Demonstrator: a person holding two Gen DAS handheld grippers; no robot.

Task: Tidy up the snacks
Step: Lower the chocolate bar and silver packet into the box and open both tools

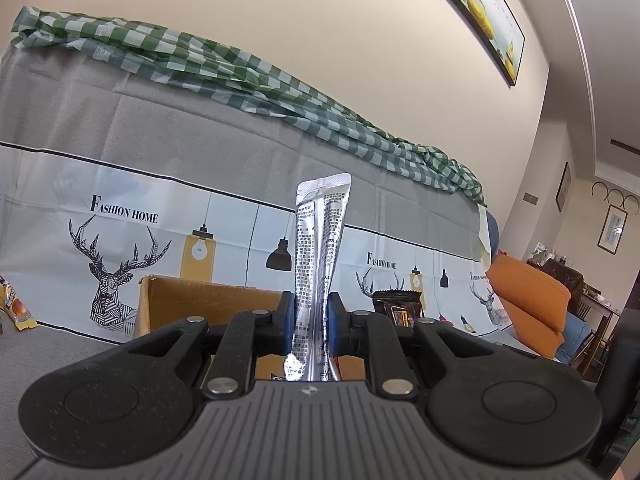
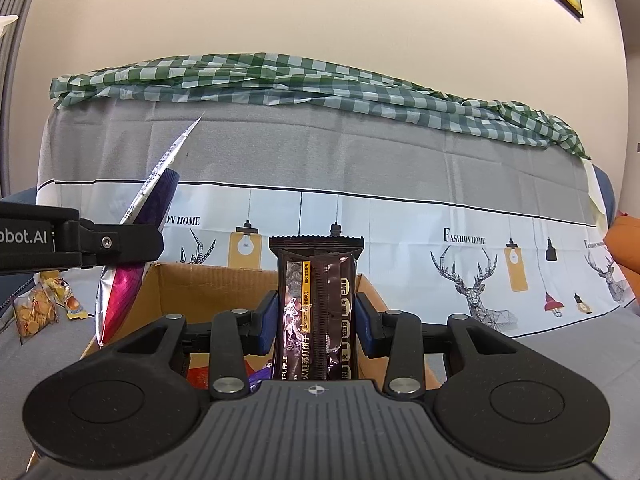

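I have the left claw (image 1: 311, 320) clamped on a silver foil snack pouch (image 1: 318, 248) and the right claw (image 2: 316, 320) clamped on a brown truffle biscuit pack (image 2: 316, 300), both held above the near cardboard box (image 2: 208, 292). Both look light, crinkly and slippery; mid-body grips seem safest.

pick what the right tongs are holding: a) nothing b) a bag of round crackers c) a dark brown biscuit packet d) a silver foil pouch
c: the right tongs are shut on a dark brown biscuit packet standing upright over the cardboard box; the silver foil pouch is in the left tongs.
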